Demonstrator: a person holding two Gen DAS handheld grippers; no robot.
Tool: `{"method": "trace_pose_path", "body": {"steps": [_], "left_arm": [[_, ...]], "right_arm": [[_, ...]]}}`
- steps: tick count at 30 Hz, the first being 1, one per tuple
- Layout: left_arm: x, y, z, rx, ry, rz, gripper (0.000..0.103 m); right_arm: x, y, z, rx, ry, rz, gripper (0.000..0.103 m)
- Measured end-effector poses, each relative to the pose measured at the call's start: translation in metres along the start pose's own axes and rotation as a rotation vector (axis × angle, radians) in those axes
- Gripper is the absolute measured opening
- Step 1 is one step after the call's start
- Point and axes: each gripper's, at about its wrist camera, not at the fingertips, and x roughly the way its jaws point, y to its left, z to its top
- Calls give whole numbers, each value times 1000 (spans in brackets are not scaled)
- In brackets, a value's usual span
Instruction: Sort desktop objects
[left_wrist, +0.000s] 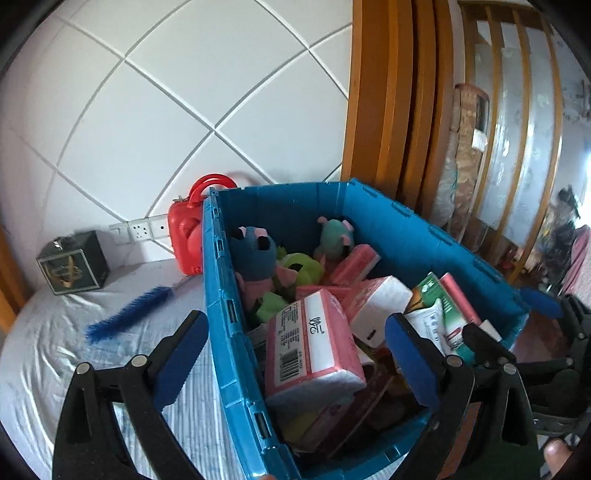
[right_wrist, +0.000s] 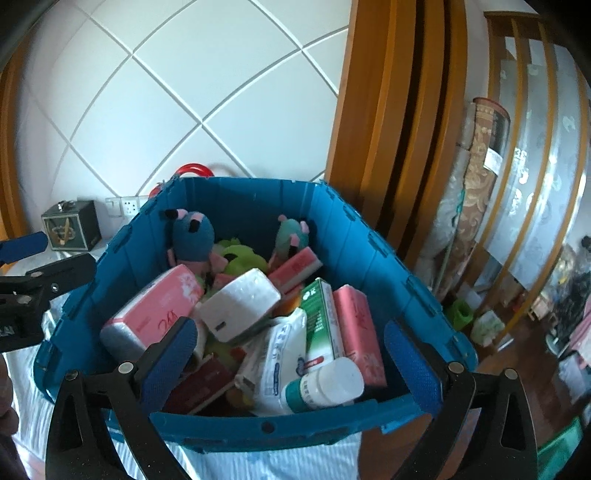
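Observation:
A blue plastic crate (left_wrist: 225, 317) (right_wrist: 373, 266) stands on a table with a pale cloth (left_wrist: 48, 354). It holds several items: pink tissue packs (left_wrist: 314, 354) (right_wrist: 155, 314), a white tissue pack (right_wrist: 240, 302), a green box (right_wrist: 321, 317), a wipes pouch (right_wrist: 284, 354), a white-capped bottle (right_wrist: 328, 384), a blue plush (left_wrist: 255, 251) (right_wrist: 194, 236) and a teal plush (left_wrist: 334, 236) (right_wrist: 293, 234). My left gripper (left_wrist: 295, 354) is open and empty, straddling the crate's left wall. My right gripper (right_wrist: 291, 354) is open and empty over the crate's near rim.
A blue brush (left_wrist: 129, 310) lies on the cloth left of the crate. A red case (left_wrist: 186, 229) and a dark box (left_wrist: 72, 264) (right_wrist: 72, 227) stand by the tiled wall. A wooden door frame (left_wrist: 384, 92) rises at the right.

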Motion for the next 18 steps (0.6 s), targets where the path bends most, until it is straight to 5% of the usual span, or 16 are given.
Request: {"method": "trace_pose_path", "body": {"steps": [18], "left_arm": [[-2, -11, -3, 50, 9, 42, 98]], "right_arm": [[1, -7, -1, 39, 6, 2, 103]]}}
